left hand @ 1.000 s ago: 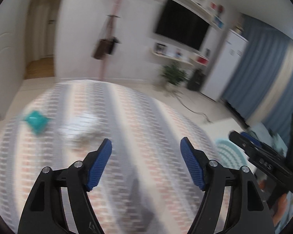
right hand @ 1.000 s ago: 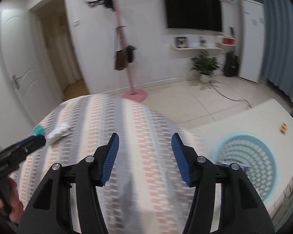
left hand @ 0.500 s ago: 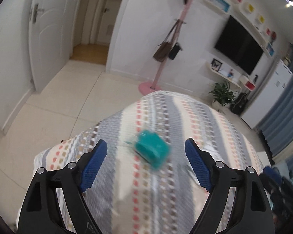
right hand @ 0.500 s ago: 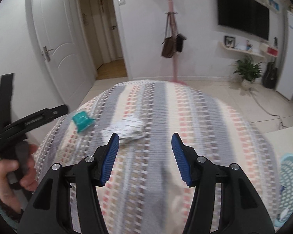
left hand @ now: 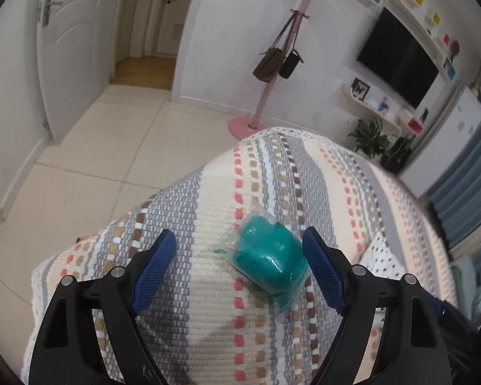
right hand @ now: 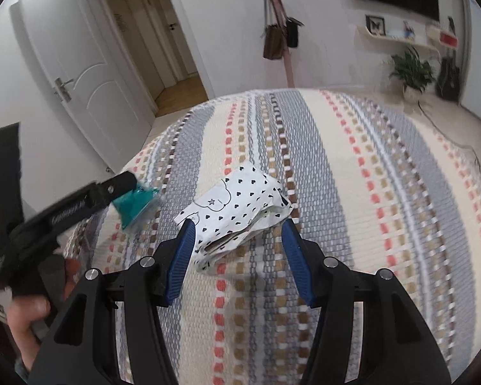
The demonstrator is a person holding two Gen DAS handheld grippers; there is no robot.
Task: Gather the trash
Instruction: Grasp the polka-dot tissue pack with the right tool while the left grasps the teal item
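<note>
Trash is lined up: teal packet (left hand: 271, 264) sits inside the left gripper (left hand: 240, 266), wrapper (right hand: 237, 213) inside the right gripper (right hand: 237, 250), both spread wide, ready to pinch.

A home living room: a wall-mounted television (left hand: 397, 64) above shelves (left hand: 375, 102), a pink coat stand (left hand: 266, 83) hung with bags (left hand: 271, 64), a potted plant (right hand: 412, 70), white doors (right hand: 80, 73), tiled floor (left hand: 112, 147) and blue curtains (left hand: 471, 199).

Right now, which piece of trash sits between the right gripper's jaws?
The white heart-print wrapper, crumpled on the striped cloth between the open right gripper. The teal plastic-wrapped packet lies between the open jaws of the left gripper.
</note>
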